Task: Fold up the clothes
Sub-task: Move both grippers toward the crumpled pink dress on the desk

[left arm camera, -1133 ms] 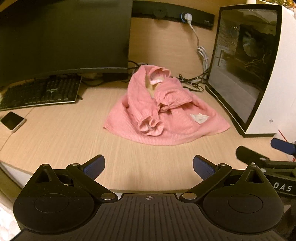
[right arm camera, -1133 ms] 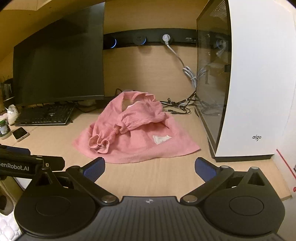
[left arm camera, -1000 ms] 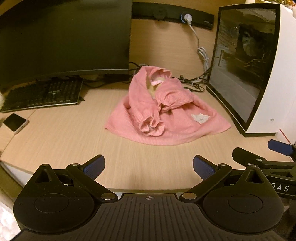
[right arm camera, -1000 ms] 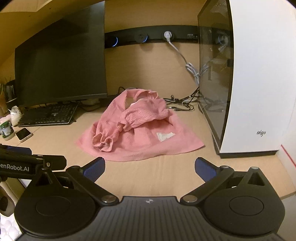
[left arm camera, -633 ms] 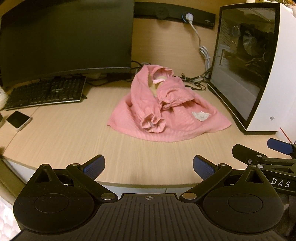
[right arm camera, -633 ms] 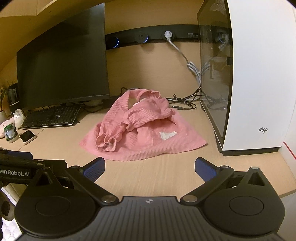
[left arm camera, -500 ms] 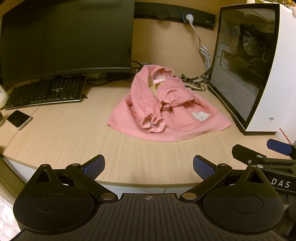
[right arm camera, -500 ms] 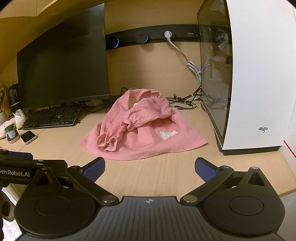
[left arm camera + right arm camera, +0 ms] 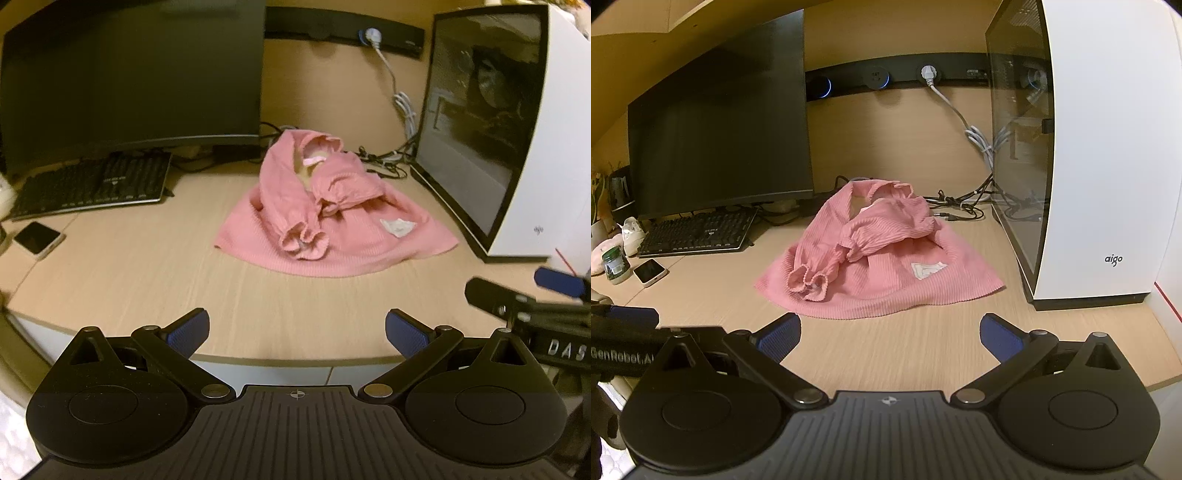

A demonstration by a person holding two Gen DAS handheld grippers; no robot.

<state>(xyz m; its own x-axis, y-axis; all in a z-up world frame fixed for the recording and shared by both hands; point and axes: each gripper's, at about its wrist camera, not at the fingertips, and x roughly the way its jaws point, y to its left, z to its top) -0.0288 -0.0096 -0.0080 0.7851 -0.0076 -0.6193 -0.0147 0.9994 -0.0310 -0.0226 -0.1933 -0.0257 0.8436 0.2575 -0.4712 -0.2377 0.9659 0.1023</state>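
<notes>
A pink ribbed garment [image 9: 332, 218] [image 9: 882, 258] lies crumpled on the wooden desk [image 9: 129, 273] [image 9: 923, 350], its sleeves bunched over the body and a white label showing on the right side. My left gripper [image 9: 297, 330] hangs open over the desk's front edge, well short of the garment, with nothing between its fingers. My right gripper [image 9: 890, 332] is also open and empty, in front of the garment's hem. The right gripper's fingers [image 9: 491, 291] show at the right edge of the left wrist view.
A dark monitor [image 9: 129, 81] and a black keyboard [image 9: 96, 184] stand at the back left. A white computer case [image 9: 517, 129] [image 9: 1089, 147] walls off the right side, with cables [image 9: 960, 206] behind the garment. A phone [image 9: 37, 238] and a small jar [image 9: 615, 264] sit at the left.
Both grippers have drawn slightly back and shifted, so the garment sits a bit farther off and the desk's front edge shows more. The garment has not moved and both grippers stay open.
</notes>
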